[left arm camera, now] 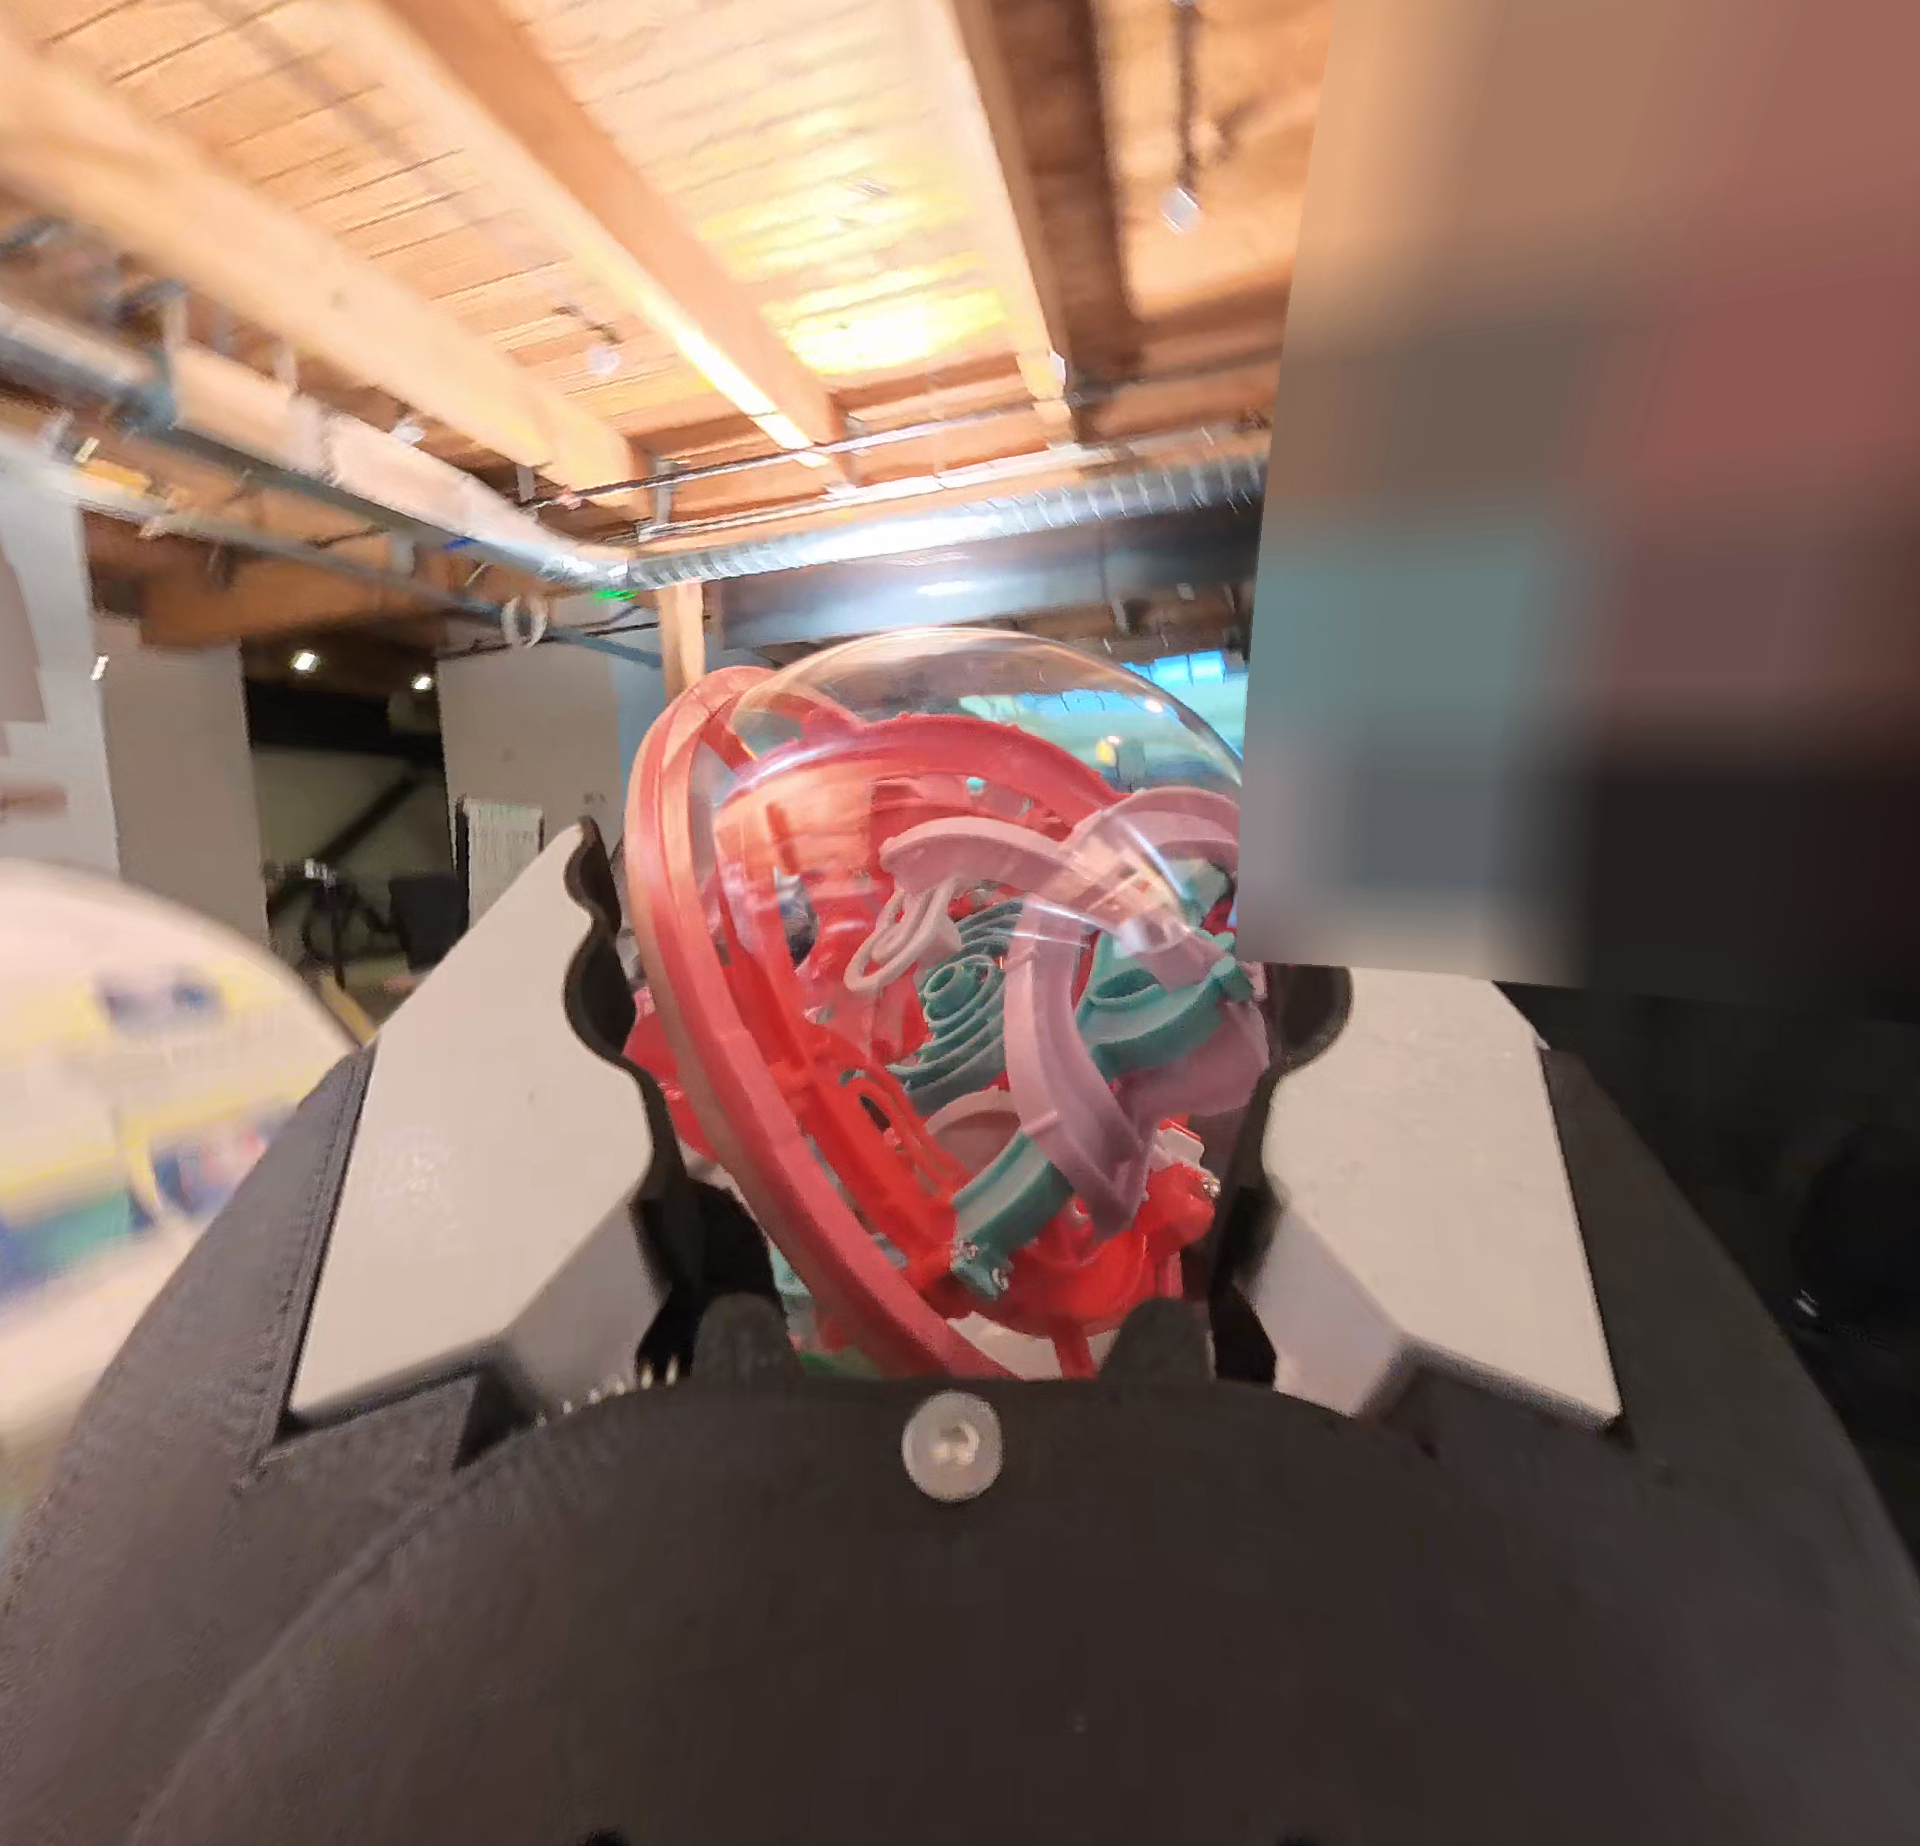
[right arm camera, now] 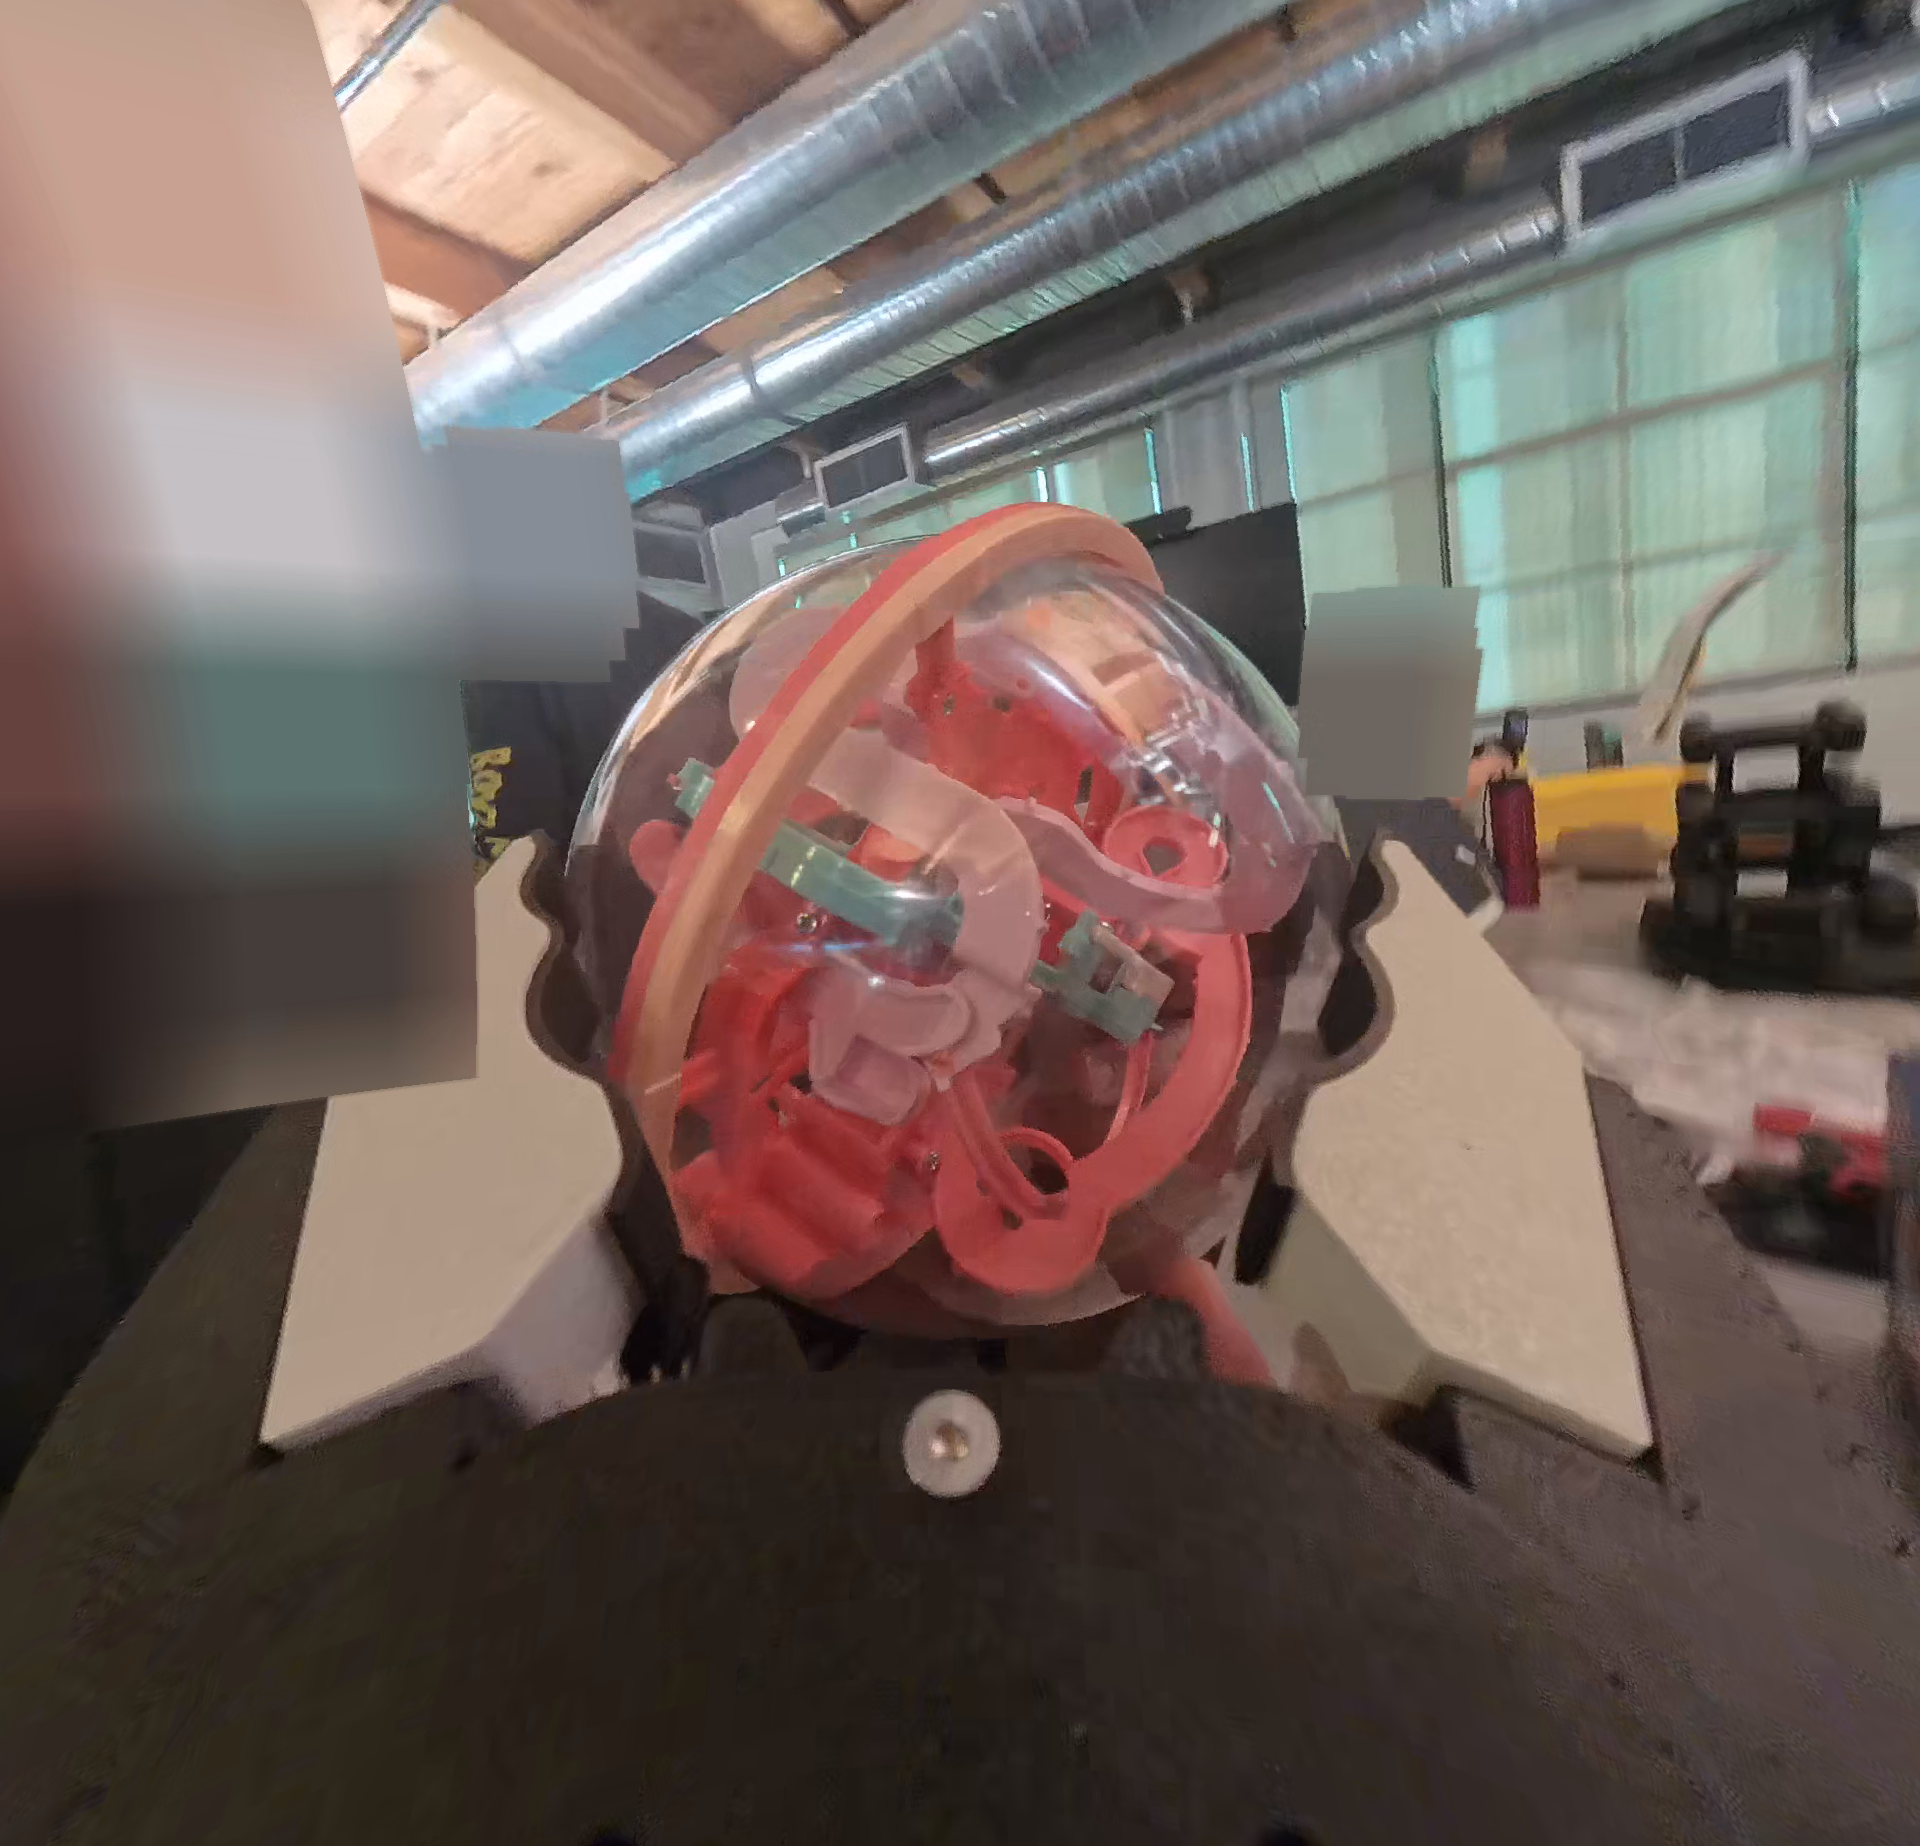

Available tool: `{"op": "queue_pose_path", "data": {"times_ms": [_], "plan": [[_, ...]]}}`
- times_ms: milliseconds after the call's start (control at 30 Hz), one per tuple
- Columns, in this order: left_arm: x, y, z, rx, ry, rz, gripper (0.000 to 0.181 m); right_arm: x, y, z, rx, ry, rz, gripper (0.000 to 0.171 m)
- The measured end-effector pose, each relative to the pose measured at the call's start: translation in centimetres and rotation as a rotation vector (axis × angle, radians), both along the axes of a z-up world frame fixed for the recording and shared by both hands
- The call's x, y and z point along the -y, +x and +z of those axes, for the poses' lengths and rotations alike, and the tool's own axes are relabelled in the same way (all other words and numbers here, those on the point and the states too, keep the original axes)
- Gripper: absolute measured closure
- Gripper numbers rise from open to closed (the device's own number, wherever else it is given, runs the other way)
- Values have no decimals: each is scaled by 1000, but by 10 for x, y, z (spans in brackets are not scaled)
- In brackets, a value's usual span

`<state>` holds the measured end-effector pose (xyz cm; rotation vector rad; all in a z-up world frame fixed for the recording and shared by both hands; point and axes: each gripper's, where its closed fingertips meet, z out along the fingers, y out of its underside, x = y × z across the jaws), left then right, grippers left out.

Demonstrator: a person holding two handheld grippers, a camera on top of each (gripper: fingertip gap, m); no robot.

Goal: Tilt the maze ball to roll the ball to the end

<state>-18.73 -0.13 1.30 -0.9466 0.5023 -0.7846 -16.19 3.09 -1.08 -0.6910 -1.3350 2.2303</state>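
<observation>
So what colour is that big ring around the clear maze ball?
Red ring around the maze ball, clearest in the right wrist view.

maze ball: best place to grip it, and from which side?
Grip the clear plastic maze ball across its widest part, one tool from each opposite side, pads on bare shell rather than on the raised red band. The smooth round dome has no handle. Both the left tool and right tool straddle it this way now, each with notched white fingers cupping the curve.
</observation>
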Motion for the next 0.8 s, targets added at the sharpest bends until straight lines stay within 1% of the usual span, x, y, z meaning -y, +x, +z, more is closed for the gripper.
{"op": "queue_pose_path", "data": {"times_ms": [67,133,300,367,467,600,633,700,733,800], "plan": [[-4,-10,-39,95,-82,1,56,-2,-9,-39,90,-84,2,29],[-5,-16,-73,137,-165,9,56,-1,-15,-73,160,-146,14,30],[1,-29,-137,254,-327,7,56,11,-29,-140,345,-205,65,29],[4,-34,-159,295,-380,7,56,17,-33,-165,440,-175,95,30],[5,-46,-199,334,-488,22,61,21,-37,-205,585,-52,103,33],[-8,-52,-236,383,-600,8,62,13,-38,-240,694,-34,89,36],[-10,-53,-244,387,-621,11,62,9,-37,-247,716,-11,76,38],[-17,-57,-261,371,-675,50,62,-1,-34,-261,761,34,42,49],[-18,-58,-266,365,-686,56,62,-5,-31,-265,779,40,40,53],[-23,-58,-265,365,-701,45,67,-8,-27,-266,782,40,36,54]]}}
